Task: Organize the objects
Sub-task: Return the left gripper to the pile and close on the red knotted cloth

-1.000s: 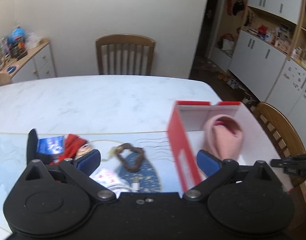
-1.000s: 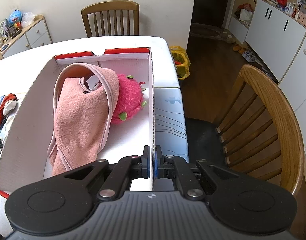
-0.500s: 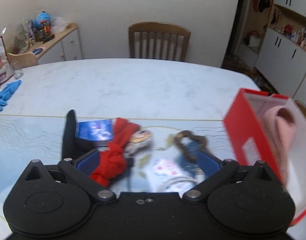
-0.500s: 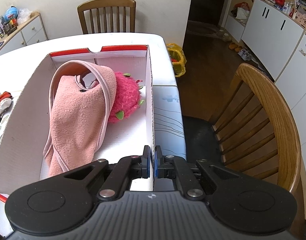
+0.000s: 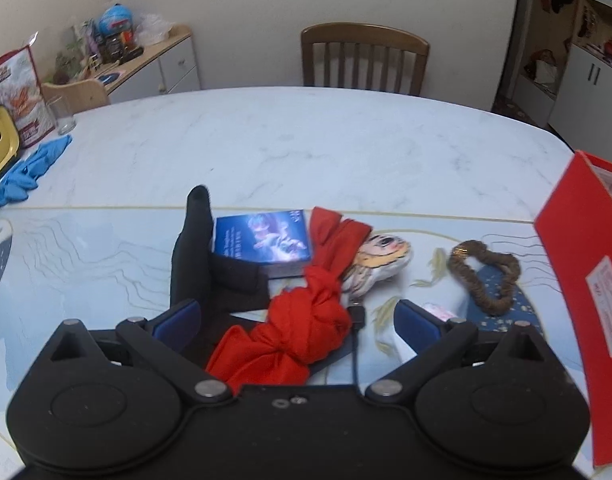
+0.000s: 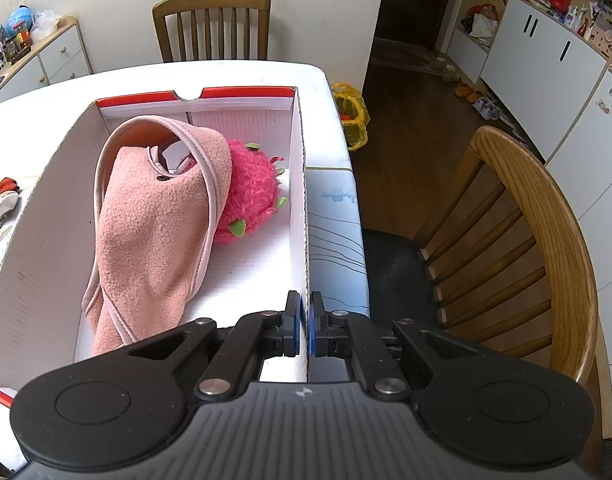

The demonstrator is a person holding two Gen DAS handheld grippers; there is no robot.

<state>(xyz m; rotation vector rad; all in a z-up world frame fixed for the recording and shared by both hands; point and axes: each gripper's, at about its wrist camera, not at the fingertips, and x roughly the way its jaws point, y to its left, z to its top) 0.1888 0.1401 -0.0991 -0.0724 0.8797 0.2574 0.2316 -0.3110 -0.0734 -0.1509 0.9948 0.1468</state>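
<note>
Left wrist: jaws wide over red cloth (image 5: 306,328); right clamp box wall (image 6: 300,216)

Red box (image 5: 574,280) cut off at right edge; label blurred

fleecy pink cloth (image 6: 154,216) in corrugated cardboard box (image 6: 300,184); glossy marble-look table (image 5: 306,140)

A marble-look table (image 5: 306,140) is seen under everything. A wooden chair (image 5: 364,60) is set at its far side, against a pale wall. At the table's left edge, blue gloves (image 5: 30,168), a glass (image 5: 62,114) and a printed packet (image 5: 20,92) are laid near one another. A cluttered sideboard (image 5: 146,60) stands behind them. In the right view, a second chair (image 6: 526,248) is drawn beside the table, white cupboards (image 6: 546,60) line the room, and a yellow bag (image 6: 350,114) lies on the floor.
</note>
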